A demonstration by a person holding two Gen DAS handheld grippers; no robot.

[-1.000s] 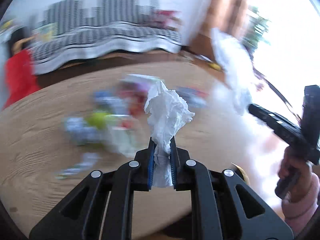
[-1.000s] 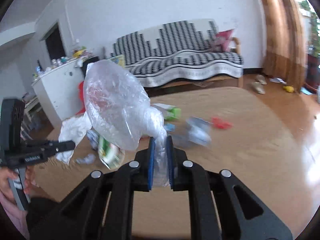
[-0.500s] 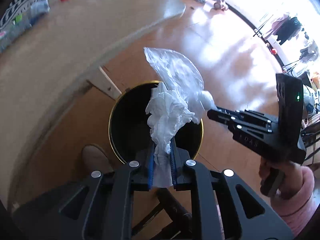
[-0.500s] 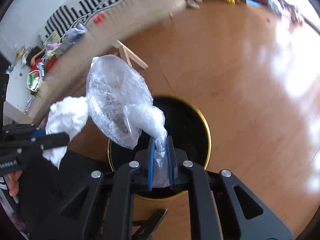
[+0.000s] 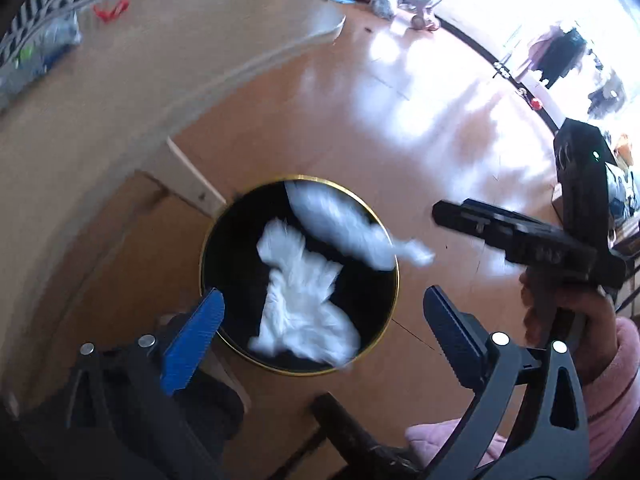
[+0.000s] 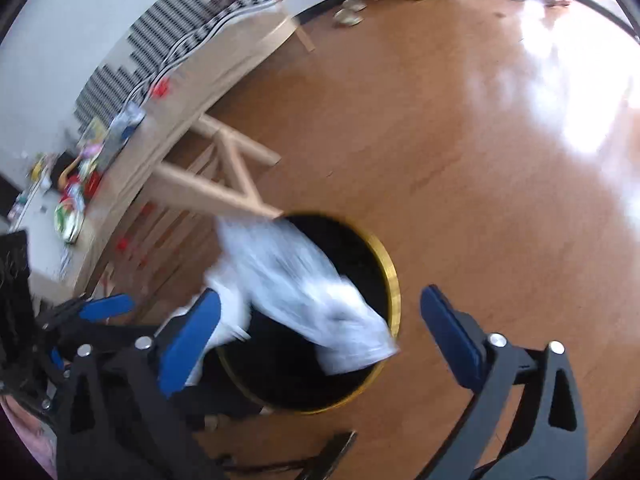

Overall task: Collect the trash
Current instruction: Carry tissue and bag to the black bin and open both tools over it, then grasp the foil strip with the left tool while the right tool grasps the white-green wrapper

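A black trash bin with a gold rim (image 5: 394, 296) (image 6: 394, 280) stands on the wood floor beside the table. My left gripper (image 5: 324, 312) is open above it, and a crumpled white tissue (image 5: 300, 304) falls blurred over the bin's mouth. My right gripper (image 6: 320, 312) is open too, and a clear plastic bag (image 6: 296, 280) (image 5: 344, 228) drops blurred across the bin. The right gripper shows at the right of the left wrist view (image 5: 520, 236). The left gripper's blue pads (image 6: 106, 306) show at the left of the right wrist view.
The round wooden table (image 5: 120, 80) (image 6: 224, 68) stands left of the bin, with wrappers (image 6: 80, 184) and a red scrap (image 5: 111, 10) on it. Its wooden legs (image 6: 224, 184) reach close to the bin. A striped sofa (image 6: 160, 40) is behind. Shiny wood floor (image 6: 480, 120) spreads right.
Both grippers have opened over the bin. The tissue and the plastic bag have left the jaws and are falling into the bin.
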